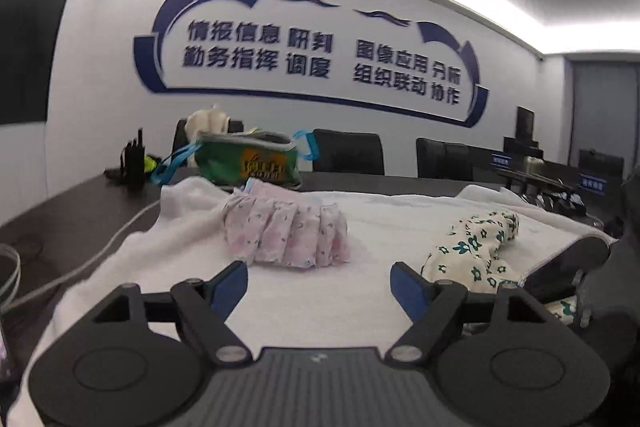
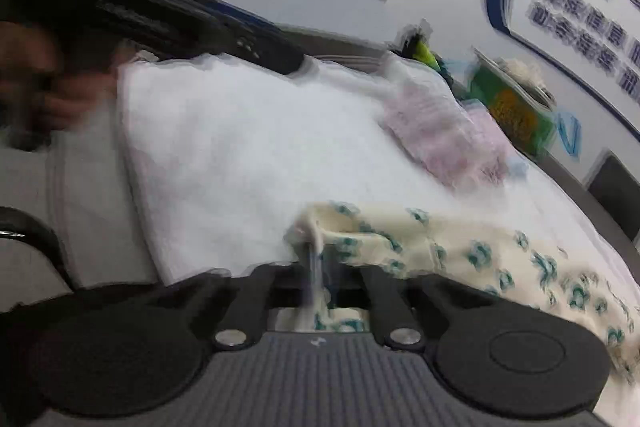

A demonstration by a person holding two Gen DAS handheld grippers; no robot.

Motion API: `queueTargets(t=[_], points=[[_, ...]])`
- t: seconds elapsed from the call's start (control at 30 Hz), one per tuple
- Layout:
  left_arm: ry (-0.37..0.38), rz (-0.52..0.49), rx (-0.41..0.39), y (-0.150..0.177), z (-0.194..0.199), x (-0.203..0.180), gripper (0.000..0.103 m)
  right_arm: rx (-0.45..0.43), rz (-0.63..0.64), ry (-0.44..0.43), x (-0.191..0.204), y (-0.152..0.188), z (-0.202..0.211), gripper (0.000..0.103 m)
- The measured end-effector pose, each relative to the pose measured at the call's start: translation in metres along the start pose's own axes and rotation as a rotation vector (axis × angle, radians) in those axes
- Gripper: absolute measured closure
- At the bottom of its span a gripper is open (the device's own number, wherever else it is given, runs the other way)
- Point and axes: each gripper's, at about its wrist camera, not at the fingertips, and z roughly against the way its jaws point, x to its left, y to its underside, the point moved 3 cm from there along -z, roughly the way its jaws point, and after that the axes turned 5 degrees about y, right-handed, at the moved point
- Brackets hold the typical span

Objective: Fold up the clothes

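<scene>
Your left gripper: jaws wide, empty, over white towel. Pink garment folded, centre. Your right gripper: clamped on green-flowered garment edge. Step: fold beginning; next, grip opposite edge.

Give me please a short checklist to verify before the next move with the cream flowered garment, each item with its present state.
1. Right gripper has fabric: ok. Its fingers are closed on an edge of the cream flowered garment.
2. Left gripper free to take a second corner: ok. It is open and holds nothing, above the white towel.
3. Garment lies flat: not ok. In the left wrist view it is bunched into a roll.
4. Pink folded garment out of the way: ok. It sits apart, farther back on the towel.
5. Grip firm enough for pulling: cannot tell, the right wrist view is blurred.
</scene>
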Motion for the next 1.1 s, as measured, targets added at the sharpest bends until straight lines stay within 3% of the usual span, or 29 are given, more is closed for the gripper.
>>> queueTargets(t=[0.1, 0.23, 0.33, 0.43, 0.57, 0.73, 0.77, 0.97, 1.1], points=[[0.045, 0.016, 0.011, 0.001, -0.012, -0.020, 0.026, -0.083, -0.214, 0.207, -0.058, -0.004, 0.047, 0.101], [0.217, 0.033, 0.044, 0.013, -0.036, -0.096, 0.026, -0.140, -0.511, 0.446, -0.129, 0.035, 0.131, 0.100], [0.308, 0.080, 0.114, 0.023, -0.057, -0.162, 0.025, -0.122, -0.665, 0.495, -0.143, 0.076, 0.161, 0.100], [0.275, 0.003, 0.134, 0.034, -0.059, -0.205, 0.026, -0.129, -0.699, 0.494, -0.135, 0.094, 0.173, 0.100], [0.132, -0.092, 0.125, 0.047, -0.059, -0.219, 0.027, -0.178, -0.672, 0.453, -0.128, 0.100, 0.180, 0.100], [0.148, -0.128, 0.184, 0.056, -0.056, -0.217, 0.027, -0.203, -0.696, 0.458, -0.126, 0.104, 0.187, 0.100], [0.152, -0.135, 0.195, 0.057, -0.055, -0.216, 0.030, -0.174, -0.700, 0.475, -0.126, 0.109, 0.185, 0.100], [0.174, -0.178, 0.266, 0.068, -0.052, -0.213, 0.098, 0.049, -0.610, 0.500, -0.107, 0.147, 0.162, 0.097], [0.187, -0.182, 0.273, 0.071, -0.049, -0.212, 0.101, 0.004, -0.453, 0.545, -0.089, 0.138, 0.169, 0.066]])
